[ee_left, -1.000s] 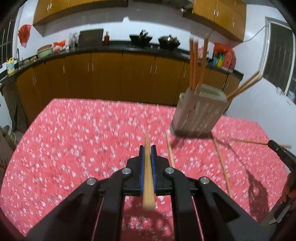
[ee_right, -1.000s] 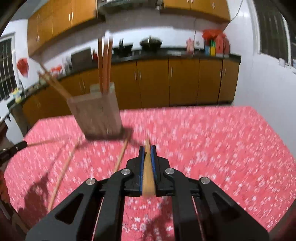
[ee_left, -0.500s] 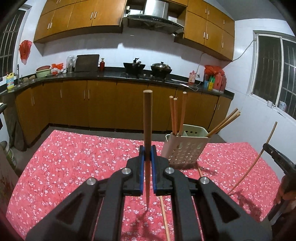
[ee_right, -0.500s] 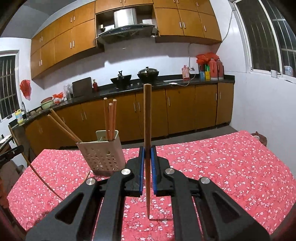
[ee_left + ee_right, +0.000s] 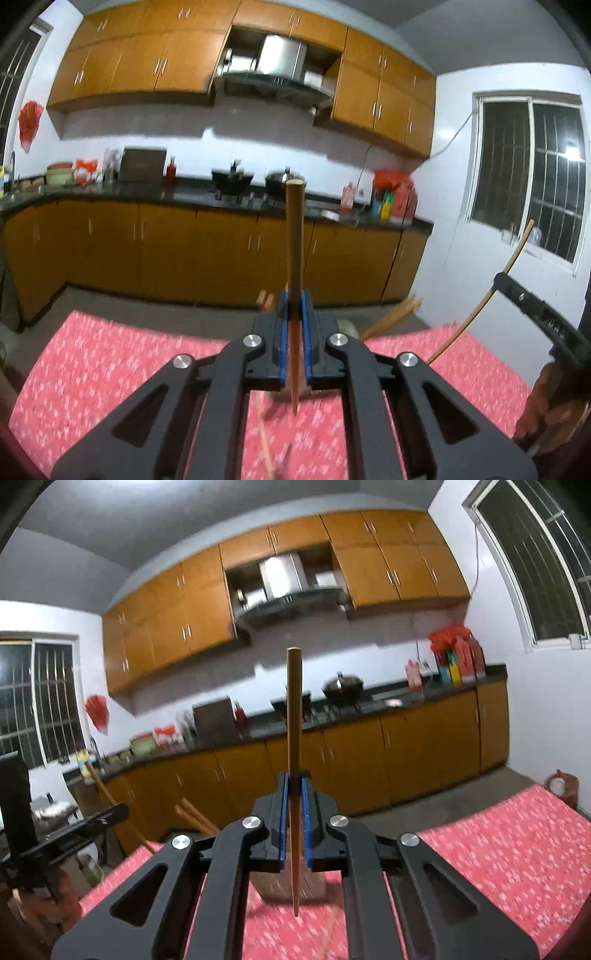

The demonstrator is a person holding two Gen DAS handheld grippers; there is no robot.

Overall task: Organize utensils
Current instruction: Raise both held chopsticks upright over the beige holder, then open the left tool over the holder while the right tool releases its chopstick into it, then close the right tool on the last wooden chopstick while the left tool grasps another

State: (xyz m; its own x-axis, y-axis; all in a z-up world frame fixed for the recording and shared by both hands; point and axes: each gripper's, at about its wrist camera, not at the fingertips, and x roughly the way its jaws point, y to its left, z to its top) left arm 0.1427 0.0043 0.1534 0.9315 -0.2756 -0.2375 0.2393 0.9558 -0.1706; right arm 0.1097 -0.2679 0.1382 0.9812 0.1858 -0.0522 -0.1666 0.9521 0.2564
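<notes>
Left wrist view, left to right. Blurred throughout; far counter clutter hard to make out. Red floral tablecloth (image 5: 110,369) filling the near ground, pattern smeared. Left gripper (image 5: 294,310) at centre, blue pads pressed onto a chopstick (image 5: 294,258) held upright: square butt end up, thin tip down past the pads, above the cloth. Utensil holder almost wholly hidden behind the gripper; only a pale sliver of rim (image 5: 345,326) visible. Blurred stick ends (image 5: 266,298) poking out just left of the fingers, slanted chopsticks (image 5: 395,315) leaning out to the right. Loose chopstick (image 5: 264,443) lying on the cloth, near, partly covered by the gripper body. Far right: right gripper (image 5: 517,291) seen side-on, cut off by the frame edge, with a long stick (image 5: 487,295) bowed by the lens running through it.

Right wrist view, left to right. Left gripper (image 5: 92,823) at the left edge, dark, partly cut off; stick (image 5: 110,805) crossing it. Slanted chopsticks (image 5: 195,818) rising behind the near gripper body. Right gripper (image 5: 294,790) at centre, pads clamped on a second chopstick (image 5: 294,720), upright, blunt end up, point down. Grey holder wall (image 5: 273,886) just beyond the point, mostly blocked by the fingers. Tablecloth (image 5: 498,849) on the right, blurred. Orange cabinets (image 5: 424,757) far behind.
</notes>
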